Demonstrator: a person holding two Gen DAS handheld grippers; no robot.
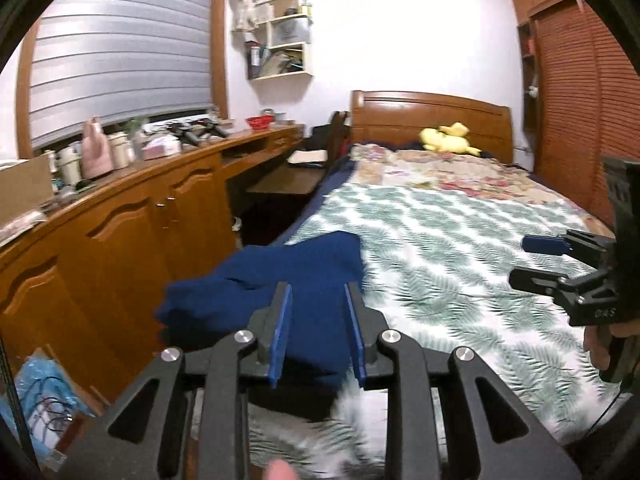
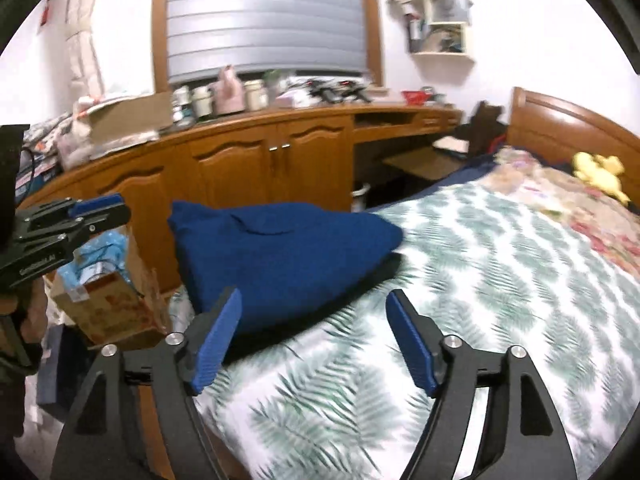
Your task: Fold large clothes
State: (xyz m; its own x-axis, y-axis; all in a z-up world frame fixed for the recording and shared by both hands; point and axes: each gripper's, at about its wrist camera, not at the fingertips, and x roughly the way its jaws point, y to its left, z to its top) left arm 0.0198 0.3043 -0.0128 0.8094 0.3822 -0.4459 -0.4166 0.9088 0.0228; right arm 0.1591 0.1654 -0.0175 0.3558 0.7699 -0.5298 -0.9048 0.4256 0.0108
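A dark blue garment (image 2: pixel 276 256) lies folded in a thick bundle at the near left corner of the bed, on the green leaf-print cover (image 2: pixel 460 280). It also shows in the left wrist view (image 1: pixel 280 280). My left gripper (image 1: pixel 318 292) is open and hovers just above the garment's near edge, with nothing between its blue pads. It shows at the left edge of the right wrist view (image 2: pixel 100 210). My right gripper (image 2: pixel 316 300) is open and empty, above the cover to the right of the garment. It also shows at the right of the left wrist view (image 1: pixel 524 260).
A long wooden cabinet (image 2: pixel 248 168) with a cluttered top runs along the bed's left side. A cardboard box (image 2: pixel 108 304) and blue bags sit on the floor by the bed corner. A floral quilt (image 1: pixel 440 172), a yellow plush toy (image 1: pixel 446 138) and the wooden headboard (image 1: pixel 432 116) are at the far end.
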